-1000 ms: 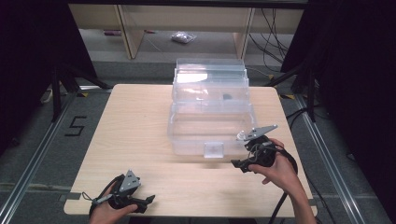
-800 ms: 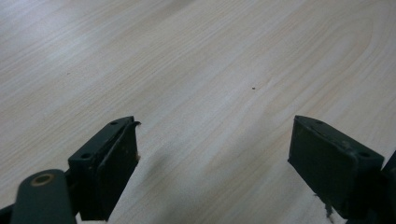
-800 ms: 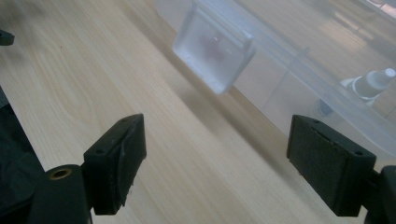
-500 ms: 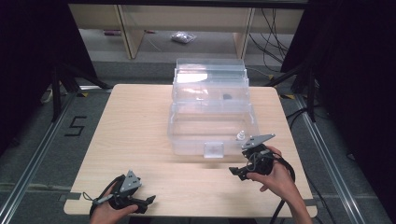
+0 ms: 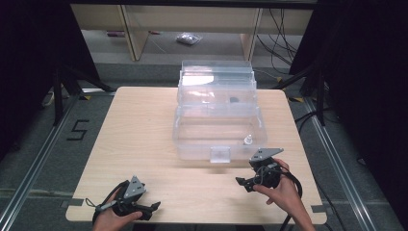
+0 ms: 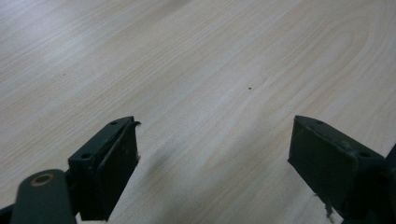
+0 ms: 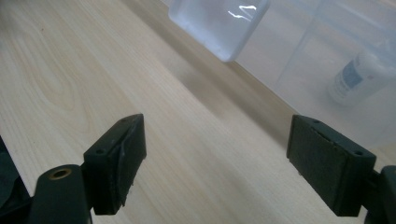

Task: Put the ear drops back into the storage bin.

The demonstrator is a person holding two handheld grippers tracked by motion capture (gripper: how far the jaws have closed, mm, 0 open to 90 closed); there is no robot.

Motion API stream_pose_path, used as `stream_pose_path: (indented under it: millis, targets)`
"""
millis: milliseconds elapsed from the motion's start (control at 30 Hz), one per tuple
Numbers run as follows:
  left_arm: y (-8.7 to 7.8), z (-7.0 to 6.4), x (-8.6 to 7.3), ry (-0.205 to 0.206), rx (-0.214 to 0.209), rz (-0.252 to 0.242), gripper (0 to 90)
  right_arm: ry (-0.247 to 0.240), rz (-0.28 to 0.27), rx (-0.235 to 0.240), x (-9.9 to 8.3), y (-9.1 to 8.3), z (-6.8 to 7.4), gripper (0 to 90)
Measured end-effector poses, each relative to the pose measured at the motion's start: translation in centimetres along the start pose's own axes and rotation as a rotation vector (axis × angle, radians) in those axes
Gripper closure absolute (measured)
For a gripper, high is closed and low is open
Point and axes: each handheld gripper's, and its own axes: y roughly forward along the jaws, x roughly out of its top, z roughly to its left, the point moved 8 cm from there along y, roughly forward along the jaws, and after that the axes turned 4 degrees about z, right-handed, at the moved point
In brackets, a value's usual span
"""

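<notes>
Now: right gripper (image 5: 245,182) wide open, empty, just off clear box's (image 5: 219,130) front latch (image 5: 220,154); small bottle (image 5: 248,140) inside box. Left gripper (image 5: 153,208) wide open, empty, near table (image 5: 139,125) edge.

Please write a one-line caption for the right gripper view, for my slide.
Open right gripper above the wooden table, facing a clear plastic box with a small white bottle inside.

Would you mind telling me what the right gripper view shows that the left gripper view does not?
Right gripper view: the clear box, its front latch, and a small white bottle behind the wall, beyond the open right gripper. Left gripper view: the open left gripper and a tiny dark speck on the wood. Both: the light wooden table beneath empty, wide-apart jaws.
</notes>
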Motion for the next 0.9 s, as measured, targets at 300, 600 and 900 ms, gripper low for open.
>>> stream_pose_path:
  millis: [300,600,900]
  targets:
    - [0.0,-0.1,0.0,-0.006,-0.003,-0.006,15.1,-0.007,-0.036,-0.011,-1.1,0.8,0.4,20.8]
    - [0.0,0.0,0.0,0.000,-0.002,0.001,15.1,0.016,-0.026,-0.006,-2.7,0.9,0.5,20.8]
    - [0.2,-0.1,0.3,-0.029,0.007,-0.033,15.1,0.060,-0.043,-0.026,-3.5,0.5,0.7,20.8]
